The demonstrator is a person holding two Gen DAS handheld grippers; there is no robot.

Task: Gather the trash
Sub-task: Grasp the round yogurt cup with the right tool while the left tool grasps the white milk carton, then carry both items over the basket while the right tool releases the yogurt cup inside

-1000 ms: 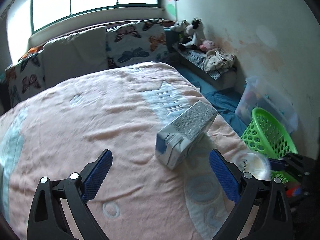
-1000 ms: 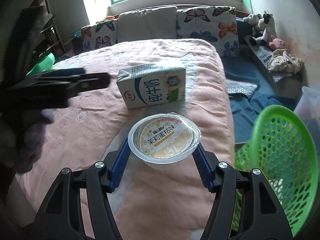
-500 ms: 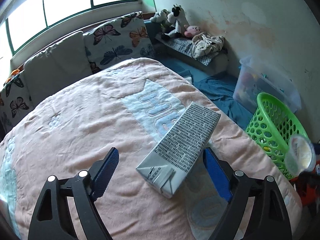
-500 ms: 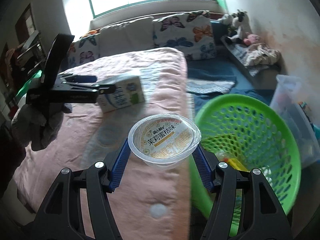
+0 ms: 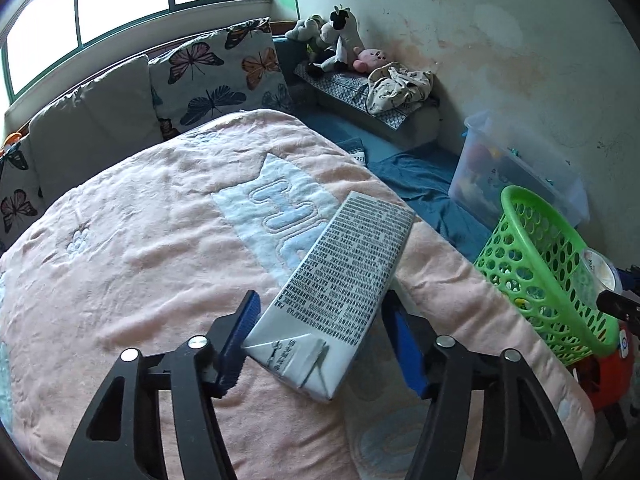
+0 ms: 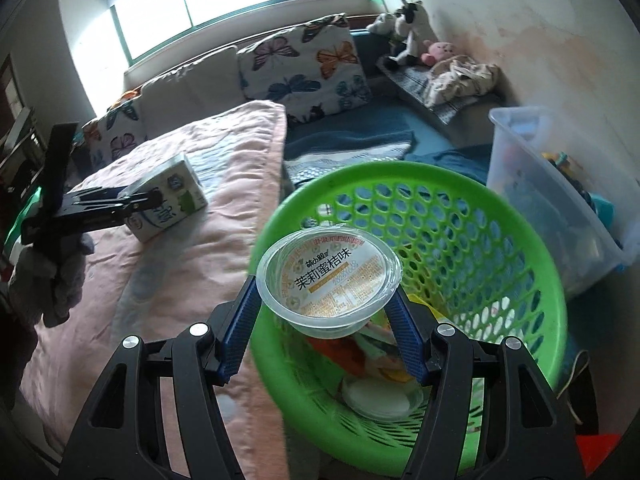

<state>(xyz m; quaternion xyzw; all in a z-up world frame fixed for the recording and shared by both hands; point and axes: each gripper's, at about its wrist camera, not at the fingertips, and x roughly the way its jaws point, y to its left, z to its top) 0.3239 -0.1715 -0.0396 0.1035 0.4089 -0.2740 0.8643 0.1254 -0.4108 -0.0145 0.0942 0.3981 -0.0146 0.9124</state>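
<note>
Two grippers: the right gripper is clamping a clear plastic cup over the green basket beside the bed. The left gripper, its jaws just closing, is straddling a milk carton lying on the pink blanket; pad contact is unclear.

- One milk carton
- One clear plastic cup
- One green basket
- Two grippers: left gripper, right gripper
- Three butterfly pillows
- One clear storage bin
</note>
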